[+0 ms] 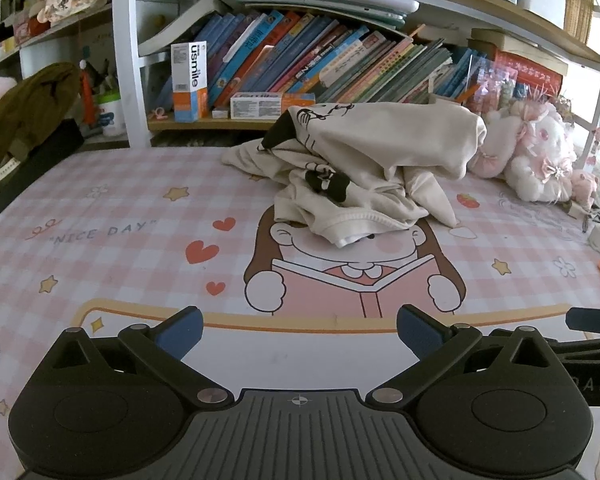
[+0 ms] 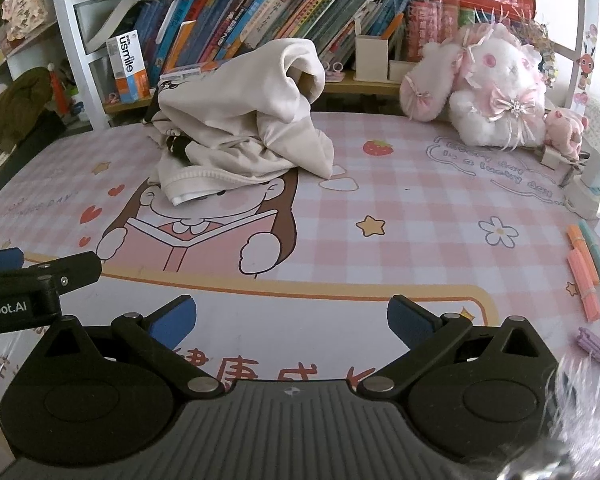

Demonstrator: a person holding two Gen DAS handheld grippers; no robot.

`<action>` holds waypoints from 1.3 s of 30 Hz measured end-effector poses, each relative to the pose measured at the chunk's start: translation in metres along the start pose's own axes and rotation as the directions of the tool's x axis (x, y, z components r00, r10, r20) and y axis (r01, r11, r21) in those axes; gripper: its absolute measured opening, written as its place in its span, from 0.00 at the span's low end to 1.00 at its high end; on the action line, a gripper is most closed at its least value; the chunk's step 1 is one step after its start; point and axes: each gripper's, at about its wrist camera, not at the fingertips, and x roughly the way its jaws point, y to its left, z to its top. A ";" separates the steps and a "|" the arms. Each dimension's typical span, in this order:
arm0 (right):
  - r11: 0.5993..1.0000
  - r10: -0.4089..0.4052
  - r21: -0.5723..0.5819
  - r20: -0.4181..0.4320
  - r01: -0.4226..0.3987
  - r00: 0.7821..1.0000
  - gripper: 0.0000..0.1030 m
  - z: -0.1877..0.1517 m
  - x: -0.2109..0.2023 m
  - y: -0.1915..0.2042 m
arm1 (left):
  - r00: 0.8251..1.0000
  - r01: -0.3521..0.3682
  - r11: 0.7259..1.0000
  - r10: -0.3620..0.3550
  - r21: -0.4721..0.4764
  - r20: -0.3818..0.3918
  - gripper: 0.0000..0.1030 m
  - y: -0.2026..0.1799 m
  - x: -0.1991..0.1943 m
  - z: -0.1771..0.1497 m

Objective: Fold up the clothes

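**Both grippers spread and empty, garment heaped beyond them**

Nearest the left wrist camera, the left gripper [image 1: 299, 330] fills the bottom of the frame, blue-padded fingers [image 1: 182, 330] wide apart, gripping nothing. Above centre, a crumpled cream garment [image 1: 364, 168] with black cartoon print sits on the pink checked mat [image 1: 112, 240], bookshelf [image 1: 300, 64] behind.

Right wrist view: the right gripper [image 2: 292, 320] likewise gapes empty at bottom. The garment [image 2: 240, 132] lies upper left of centre, a plush rabbit [image 2: 496, 88] upper right, highlighters [image 2: 586, 272] at the right edge.
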 end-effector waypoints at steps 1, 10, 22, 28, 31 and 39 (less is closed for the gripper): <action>1.000 0.001 0.000 0.000 -0.001 1.000 1.00 0.000 0.000 0.000 | 1.000 0.000 1.000 0.000 0.000 0.000 1.00 0.000 0.000 0.000; 1.000 0.002 -0.001 -0.002 -0.002 1.000 1.00 0.000 0.001 0.000 | 1.000 -0.003 1.000 0.003 -0.001 0.003 1.00 0.000 0.000 0.001; 1.000 0.004 -0.002 -0.002 -0.004 1.000 1.00 0.000 0.001 0.000 | 1.000 -0.001 1.000 0.001 0.005 0.005 1.00 -0.001 0.000 0.001; 1.000 0.007 -0.003 -0.003 -0.007 1.000 1.00 0.000 0.002 0.000 | 1.000 -0.005 1.000 0.005 0.004 0.005 1.00 -0.001 0.000 0.001; 1.000 0.008 -0.003 -0.004 -0.008 1.000 1.00 0.000 0.002 0.000 | 1.000 -0.005 1.000 0.005 0.006 0.006 1.00 -0.001 0.000 0.001; 1.000 0.006 -0.004 -0.004 -0.006 1.000 1.00 0.001 0.002 0.000 | 1.000 0.004 1.000 -0.004 0.001 -0.009 1.00 0.000 0.001 0.001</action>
